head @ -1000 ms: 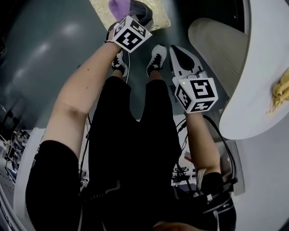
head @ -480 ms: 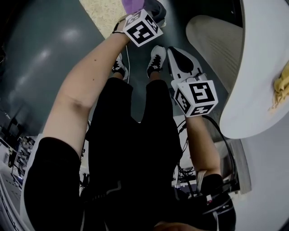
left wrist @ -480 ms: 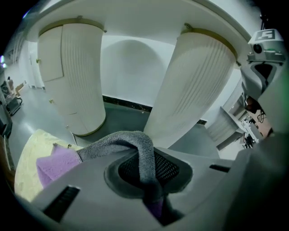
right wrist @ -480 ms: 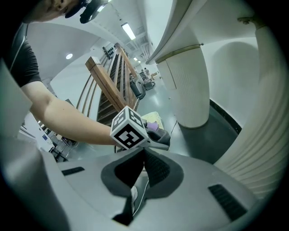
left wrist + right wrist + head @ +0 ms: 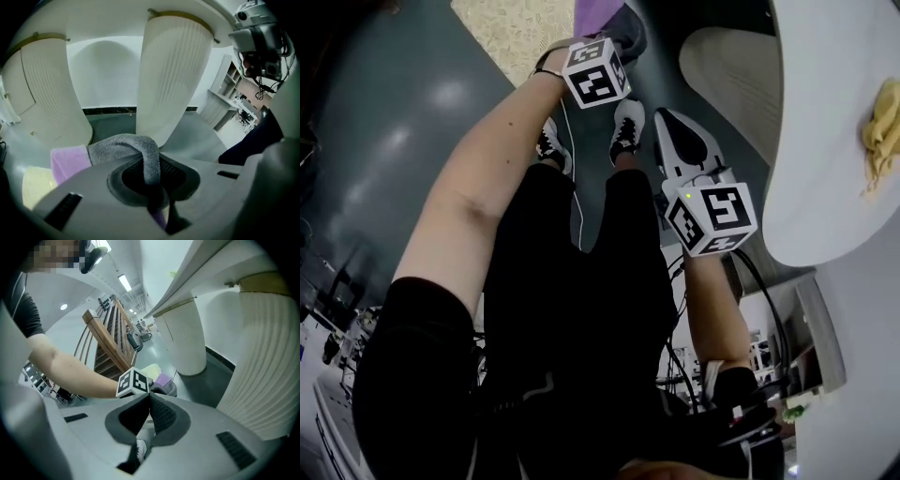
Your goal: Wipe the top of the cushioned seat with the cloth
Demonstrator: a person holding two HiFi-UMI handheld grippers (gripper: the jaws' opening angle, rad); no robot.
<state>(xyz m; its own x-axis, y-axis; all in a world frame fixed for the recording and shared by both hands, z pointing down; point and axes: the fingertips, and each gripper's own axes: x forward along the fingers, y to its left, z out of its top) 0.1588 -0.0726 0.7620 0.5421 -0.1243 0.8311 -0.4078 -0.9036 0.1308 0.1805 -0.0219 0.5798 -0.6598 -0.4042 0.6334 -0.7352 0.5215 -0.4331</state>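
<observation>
At the frame's right edge a white round tabletop [image 5: 825,187] carries something yellow [image 5: 881,131]. A ribbed cream pedestal [image 5: 736,84] stands upper right on the grey floor [image 5: 384,150]. Black-and-white sneakers [image 5: 627,127] show at upper centre.

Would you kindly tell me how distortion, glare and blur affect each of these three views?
Head view: the wide lens curves the edge of the white tabletop, and soft glare patches sit on the grey floor. Left gripper view: strong barrel distortion, dark corners, the cloth fairly sharp. Right gripper view: ceiling lights blow out; a mosaic patch sits top left.
</observation>
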